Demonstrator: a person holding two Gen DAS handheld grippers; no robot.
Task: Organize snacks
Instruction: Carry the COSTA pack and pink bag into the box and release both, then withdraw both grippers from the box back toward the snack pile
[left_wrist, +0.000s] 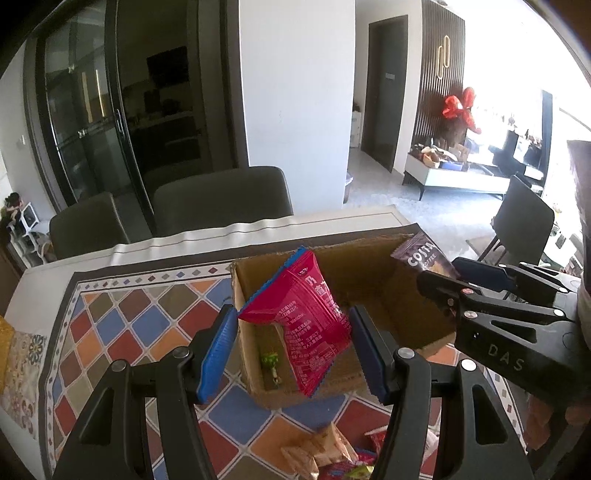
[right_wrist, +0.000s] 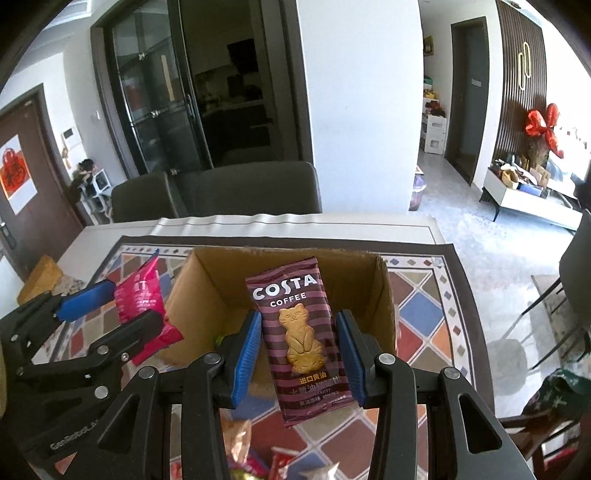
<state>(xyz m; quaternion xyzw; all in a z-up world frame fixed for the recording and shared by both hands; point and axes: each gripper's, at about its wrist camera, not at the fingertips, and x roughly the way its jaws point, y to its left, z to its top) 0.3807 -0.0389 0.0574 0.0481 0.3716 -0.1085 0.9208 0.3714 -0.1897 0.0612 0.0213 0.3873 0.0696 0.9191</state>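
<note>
My left gripper (left_wrist: 293, 339) is shut on a pink-red snack packet (left_wrist: 303, 321), held in the air over the near left part of an open cardboard box (left_wrist: 354, 273). My right gripper (right_wrist: 301, 350) is shut on a brown striped Costa Coffee biscuit packet (right_wrist: 299, 339), held above the same box (right_wrist: 218, 280). In the left wrist view the right gripper (left_wrist: 458, 277) comes in from the right with the Costa packet (left_wrist: 424, 254) over the box's right wall. The right wrist view shows the left gripper (right_wrist: 122, 302) with the pink packet (right_wrist: 142, 295) at the left. A small green item (left_wrist: 269, 360) lies on the box floor.
The box stands on a mat with coloured diamonds (left_wrist: 122, 325) on a white table (right_wrist: 110, 232). A pile of loose snack packets (left_wrist: 325, 454) lies on the mat near me. Two dark chairs (left_wrist: 221, 199) stand behind the table, another chair (left_wrist: 524, 218) at the right.
</note>
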